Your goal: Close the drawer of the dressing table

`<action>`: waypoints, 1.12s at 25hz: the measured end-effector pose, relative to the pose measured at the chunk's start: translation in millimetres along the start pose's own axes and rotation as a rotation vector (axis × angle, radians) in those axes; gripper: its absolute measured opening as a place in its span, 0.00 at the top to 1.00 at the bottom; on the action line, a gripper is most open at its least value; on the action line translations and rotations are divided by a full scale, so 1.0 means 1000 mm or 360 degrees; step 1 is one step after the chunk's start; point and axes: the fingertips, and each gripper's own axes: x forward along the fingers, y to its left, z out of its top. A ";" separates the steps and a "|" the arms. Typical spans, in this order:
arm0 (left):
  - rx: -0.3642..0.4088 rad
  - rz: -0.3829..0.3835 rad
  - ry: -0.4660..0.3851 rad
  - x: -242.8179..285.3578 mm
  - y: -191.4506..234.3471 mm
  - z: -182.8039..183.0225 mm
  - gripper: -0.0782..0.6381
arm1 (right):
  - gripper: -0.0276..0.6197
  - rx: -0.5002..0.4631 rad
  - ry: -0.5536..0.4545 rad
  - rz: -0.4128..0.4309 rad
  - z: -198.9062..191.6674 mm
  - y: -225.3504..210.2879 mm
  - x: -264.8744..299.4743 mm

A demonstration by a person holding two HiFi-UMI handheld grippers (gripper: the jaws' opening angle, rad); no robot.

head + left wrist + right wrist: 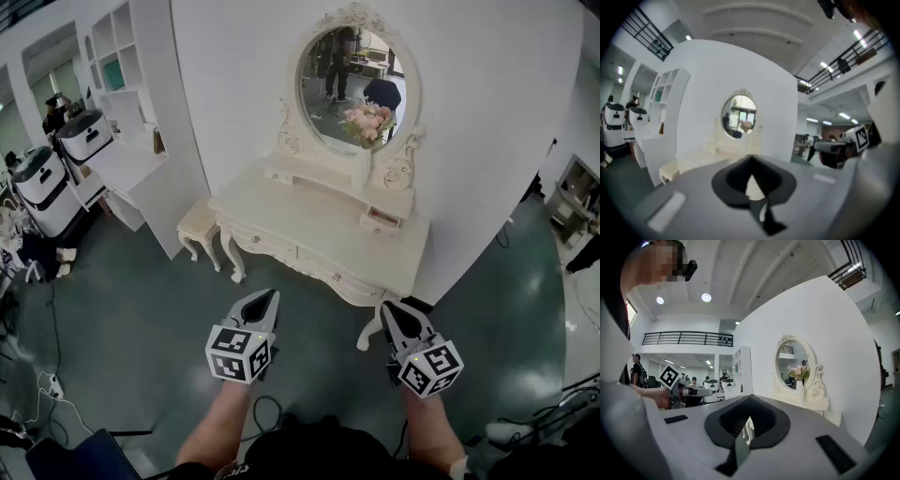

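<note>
Your left gripper (266, 301) and right gripper (391, 314) hang nearest, both with jaws pressed together on nothing, well short of the dressing table (281, 220). Its 1 small drawer (380, 222) juts open on the tabletop's right end, below the flowers (367, 120) and mirror (352, 80). A stool (199, 223) stands at the table's left.

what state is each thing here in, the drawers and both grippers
small top drawer: pulled out a little
front drawers: shut
left gripper: jaws shut, empty
right gripper: jaws shut, empty
</note>
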 end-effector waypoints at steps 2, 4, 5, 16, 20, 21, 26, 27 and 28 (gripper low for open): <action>0.0006 0.0001 0.0007 0.000 0.000 -0.001 0.88 | 0.97 -0.0003 -0.0001 0.0002 0.000 0.000 0.000; 0.0012 0.0005 0.0011 0.001 0.000 -0.002 0.88 | 0.97 -0.0004 -0.0001 0.0006 0.000 0.000 0.001; 0.0013 0.0007 0.0012 0.001 0.000 -0.003 0.88 | 0.97 -0.0003 -0.0002 0.0008 -0.001 -0.001 0.000; 0.0045 0.0018 0.0037 0.006 -0.010 -0.007 0.88 | 0.97 0.0104 -0.0032 0.0017 -0.004 -0.011 -0.009; 0.0048 0.0030 0.0054 0.006 -0.015 -0.008 0.88 | 0.97 0.0173 -0.0047 0.0052 -0.003 -0.015 -0.013; 0.0049 0.0032 0.0059 0.007 -0.017 -0.009 0.88 | 0.97 0.0185 -0.0048 0.0061 -0.004 -0.015 -0.015; 0.0054 0.0054 0.0095 0.008 -0.024 -0.018 0.88 | 0.97 0.0245 -0.0027 0.0097 -0.016 -0.020 -0.021; 0.0054 0.0062 0.0101 0.009 -0.026 -0.019 0.88 | 0.97 0.0257 -0.0023 0.0104 -0.018 -0.021 -0.023; 0.0054 0.0069 0.0105 0.009 -0.029 -0.020 0.88 | 0.97 0.0269 -0.0019 0.0114 -0.019 -0.022 -0.025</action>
